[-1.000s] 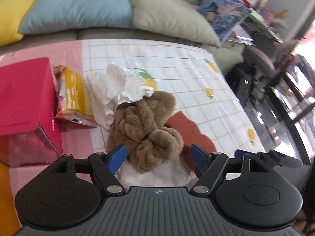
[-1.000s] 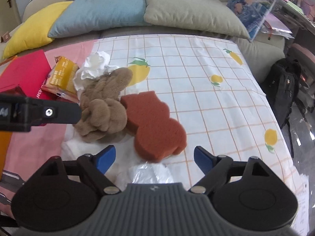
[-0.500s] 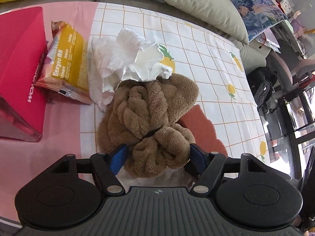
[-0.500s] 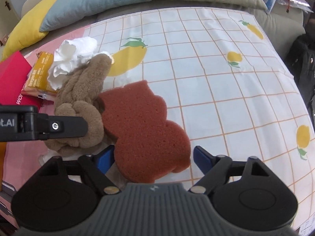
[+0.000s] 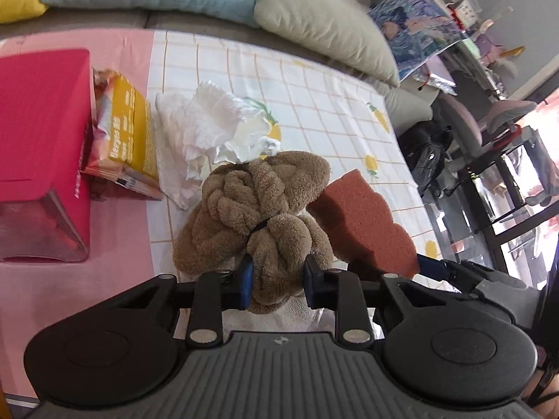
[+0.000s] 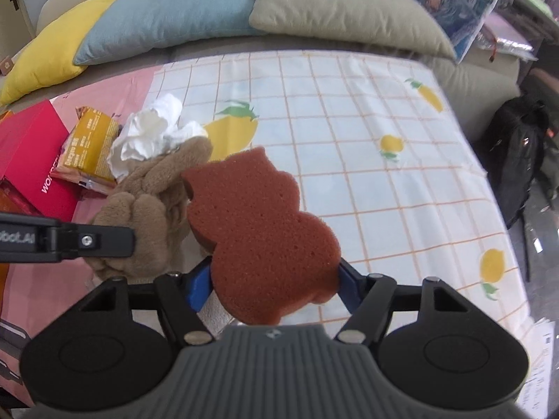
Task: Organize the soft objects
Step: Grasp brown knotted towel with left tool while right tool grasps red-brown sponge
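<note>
My left gripper [image 5: 276,281] is shut on the near end of a brown knotted plush towel [image 5: 258,206] and holds it a little off the cloth. It also shows in the right wrist view [image 6: 146,202]. My right gripper [image 6: 274,279] is shut on a rust-red cat-shaped sponge [image 6: 258,230], lifted and tilted. The sponge shows in the left wrist view [image 5: 363,223], right of the towel. Crumpled white tissue [image 5: 209,129] lies just behind the towel.
A checked lemon-print cloth [image 6: 367,160] covers the table. A red box [image 5: 38,132] and a yellow snack pack [image 5: 129,132] sit at the left. Yellow, blue and grey cushions [image 6: 167,10] line the sofa behind. A black backpack [image 6: 520,153] is on the floor at the right.
Both grippers have closed: the left on the brown towel, the right on the red sponge. Both objects have risen off the cloth.
</note>
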Motion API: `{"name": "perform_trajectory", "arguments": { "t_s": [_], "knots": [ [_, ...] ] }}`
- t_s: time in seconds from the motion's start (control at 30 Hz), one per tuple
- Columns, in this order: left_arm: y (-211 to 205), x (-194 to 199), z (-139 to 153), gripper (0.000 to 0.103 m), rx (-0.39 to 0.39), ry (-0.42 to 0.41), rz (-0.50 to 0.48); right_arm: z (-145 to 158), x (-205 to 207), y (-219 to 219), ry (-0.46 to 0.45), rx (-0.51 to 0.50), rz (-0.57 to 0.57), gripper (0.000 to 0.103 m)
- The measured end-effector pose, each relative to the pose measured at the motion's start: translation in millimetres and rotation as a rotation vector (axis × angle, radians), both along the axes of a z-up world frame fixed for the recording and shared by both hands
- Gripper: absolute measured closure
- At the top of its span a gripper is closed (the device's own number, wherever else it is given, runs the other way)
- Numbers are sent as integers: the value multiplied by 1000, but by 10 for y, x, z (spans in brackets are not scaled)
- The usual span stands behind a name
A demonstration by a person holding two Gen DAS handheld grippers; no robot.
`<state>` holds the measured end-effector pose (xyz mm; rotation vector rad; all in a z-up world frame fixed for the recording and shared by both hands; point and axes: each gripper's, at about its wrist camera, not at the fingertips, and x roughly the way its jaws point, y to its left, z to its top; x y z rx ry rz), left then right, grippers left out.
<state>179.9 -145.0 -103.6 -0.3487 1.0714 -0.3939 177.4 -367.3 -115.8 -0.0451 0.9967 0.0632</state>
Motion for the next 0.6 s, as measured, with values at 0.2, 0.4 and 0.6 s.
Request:
{"name": "perform_trajectory", "arguments": {
  "t_s": [0.2, 0.4, 0.6],
  "knots": [
    [209, -307, 278, 72, -43, -80, -27, 293, -266, 101, -48, -16, -24, 33],
    [440, -624, 527, 72, -24, -152, -65, 464, -584, 250, -62, 28, -62, 33],
    [778, -966, 651, 72, 20, -193, -78, 580, -926, 486, -77, 66, -78, 33]
  ]
}}
